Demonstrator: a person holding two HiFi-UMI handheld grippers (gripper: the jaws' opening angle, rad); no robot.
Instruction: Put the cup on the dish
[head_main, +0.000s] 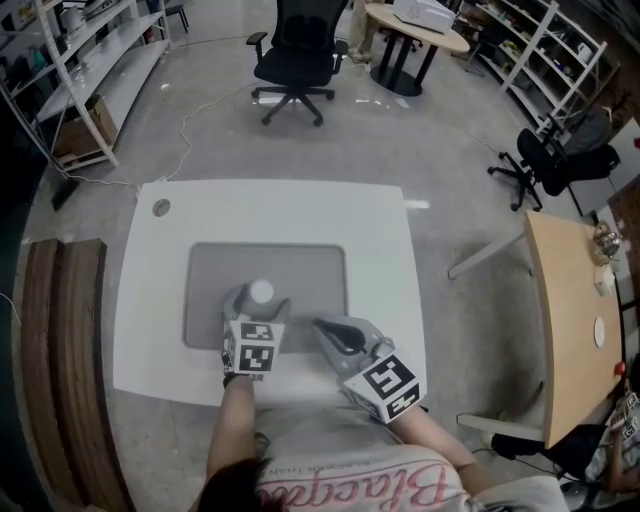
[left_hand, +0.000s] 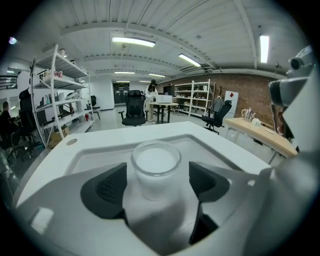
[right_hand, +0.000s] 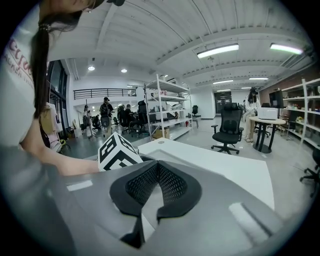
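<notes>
Head view: one white tabletop (head_main: 380, 300) carries one grey mat (head_main: 320, 270). A single cup (head_main: 261, 290) stands on the mat's near half, its pale inside facing up. There are two grippers, each with one marker cube. The left gripper (head_main: 259, 300) reaches round the cup, and the right gripper (head_main: 322, 326) lies just beside it at the mat's near edge, touching nothing. Only this view shows both grippers together. It also shows two black office chairs, one beyond the tabletop (head_main: 295, 55) and one to the right (head_main: 555, 160).

Left gripper view: the cup (left_hand: 155, 165) is seen from close by, clear-walled with a white inside. It stands upright on the mat (left_hand: 95, 157) between the two dark fingers (left_hand: 107, 189) of the left gripper (left_hand: 156, 185). The fingers are spread, with a gap between each one and the glass. That gap cannot be read from the head view.

Right gripper view: the right gripper (right_hand: 156, 172) has its two ribbed fingers (right_hand: 140, 187) pressed together with nothing between them. Past them sit the left gripper's marker cube (right_hand: 117, 150) and the person's forearm (right_hand: 70, 167). The cup is out of sight here. One office chair (right_hand: 229, 127) stands past the tabletop (right_hand: 225, 170).
</notes>
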